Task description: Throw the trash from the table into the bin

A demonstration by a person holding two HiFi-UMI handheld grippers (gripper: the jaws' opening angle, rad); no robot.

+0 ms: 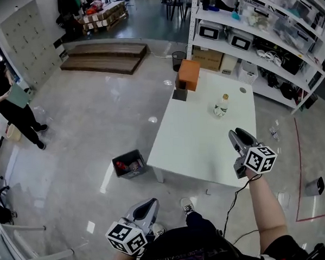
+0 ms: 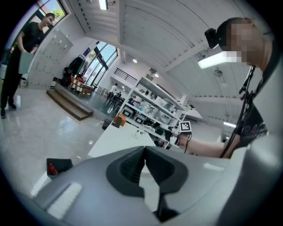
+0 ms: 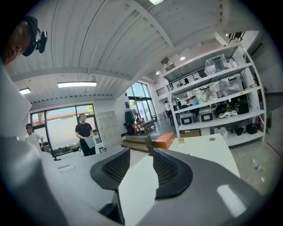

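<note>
Now reaching with the right gripper (image 1: 235, 135) above the table's (image 1: 196, 146) near edge, jaws spread with nothing between, probably readied for a pickup. Holding the left gripper (image 1: 151, 202) low off the table's near-left corner, jaws closed together and empty, seemingly just parked. Farther up the table: a small bottle (image 1: 221, 105), standing, likely the trash to take, short of an orange box (image 1: 189, 73) at the far-left corner. On the floor beside the table's left edge: the open bin (image 1: 129, 163), items inside.
</note>
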